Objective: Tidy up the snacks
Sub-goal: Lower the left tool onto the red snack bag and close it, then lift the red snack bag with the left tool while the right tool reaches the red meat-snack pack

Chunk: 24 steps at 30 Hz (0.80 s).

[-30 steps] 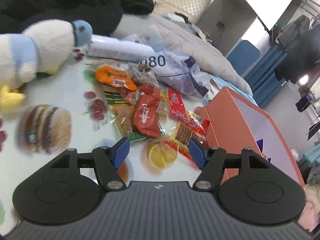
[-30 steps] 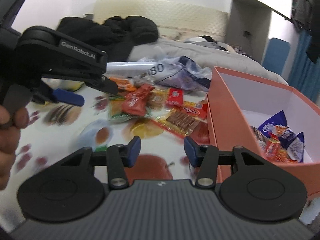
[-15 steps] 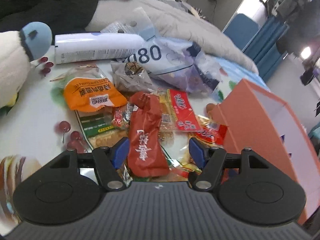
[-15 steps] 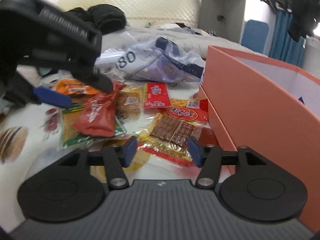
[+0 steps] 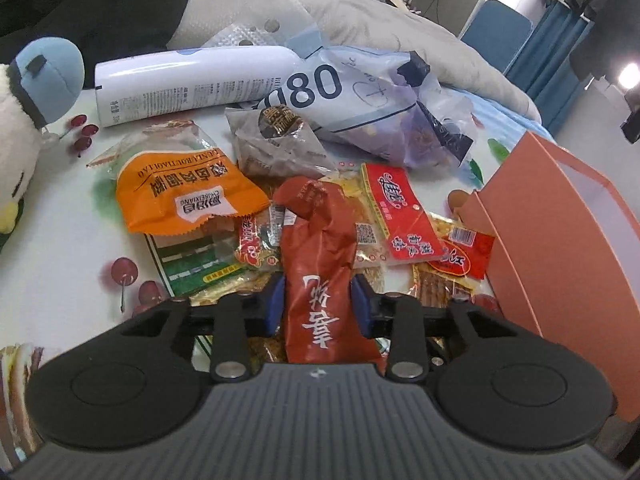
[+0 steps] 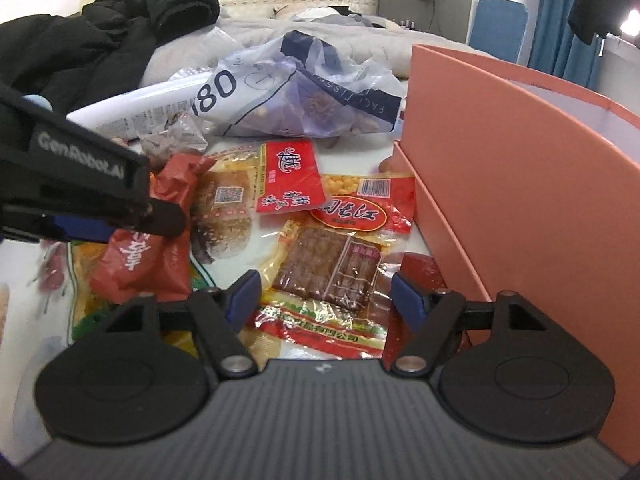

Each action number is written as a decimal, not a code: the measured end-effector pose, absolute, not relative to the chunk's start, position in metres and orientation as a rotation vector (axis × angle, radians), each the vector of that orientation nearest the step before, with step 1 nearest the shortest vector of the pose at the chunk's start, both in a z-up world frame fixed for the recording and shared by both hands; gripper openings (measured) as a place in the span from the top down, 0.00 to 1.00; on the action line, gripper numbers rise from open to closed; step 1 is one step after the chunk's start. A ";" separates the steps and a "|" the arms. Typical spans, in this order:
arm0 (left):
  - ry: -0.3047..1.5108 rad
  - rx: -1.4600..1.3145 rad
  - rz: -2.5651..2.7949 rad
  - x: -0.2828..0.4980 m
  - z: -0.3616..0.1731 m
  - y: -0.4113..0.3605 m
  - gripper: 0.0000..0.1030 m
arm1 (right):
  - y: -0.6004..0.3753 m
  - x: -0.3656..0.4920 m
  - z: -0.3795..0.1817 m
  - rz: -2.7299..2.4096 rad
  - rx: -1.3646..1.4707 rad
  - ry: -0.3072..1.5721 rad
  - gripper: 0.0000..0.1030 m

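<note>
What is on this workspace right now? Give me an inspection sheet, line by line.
Surface: fruit-print tablecloth, largely covered at centre.
Job's things: dark red pouch lying on the snack pile; orange packet, flat red packet and clear jerky pack beside it; orange box to the right, contents hidden.
Clutter: white cylinder, plastic bag marked 80, plush toy.
Grippers: left gripper has its pads against both sides of the dark red pouch; right gripper open over the jerky pack.
Cables: nothing seen.
Surroundings: bed with grey duvet and black jacket behind.
</note>
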<state>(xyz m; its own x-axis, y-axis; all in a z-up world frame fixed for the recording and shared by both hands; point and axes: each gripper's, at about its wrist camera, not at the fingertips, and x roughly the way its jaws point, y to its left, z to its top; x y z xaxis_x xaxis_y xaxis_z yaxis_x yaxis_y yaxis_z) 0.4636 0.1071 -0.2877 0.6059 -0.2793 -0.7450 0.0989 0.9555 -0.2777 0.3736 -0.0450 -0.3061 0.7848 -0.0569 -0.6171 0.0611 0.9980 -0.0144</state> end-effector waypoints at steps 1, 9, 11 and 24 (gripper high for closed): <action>0.895 -0.199 -0.219 0.461 -0.287 0.104 0.63 | -0.046 0.374 -0.306 -0.060 0.009 0.667 0.32; 0.895 -0.131 -0.187 0.408 -0.280 0.102 0.63 | -0.043 0.349 -0.302 -0.032 -0.022 0.676 0.46; 0.896 -0.157 -0.167 0.392 -0.279 0.111 0.64 | -0.041 0.340 -0.303 -0.015 -0.057 0.663 0.54; 0.886 -0.266 -0.046 0.274 -0.268 0.145 0.64 | -0.052 0.299 -0.301 0.093 -0.148 0.674 0.97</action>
<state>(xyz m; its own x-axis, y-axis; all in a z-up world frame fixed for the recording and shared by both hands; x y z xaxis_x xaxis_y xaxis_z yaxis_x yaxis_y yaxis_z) 0.2737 0.1449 -0.2679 0.6335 -0.1496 -0.7591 -0.0697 0.9661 -0.2485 0.2990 -0.0524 -0.3007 0.7780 0.0380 -0.6271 -0.1336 0.9853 -0.1061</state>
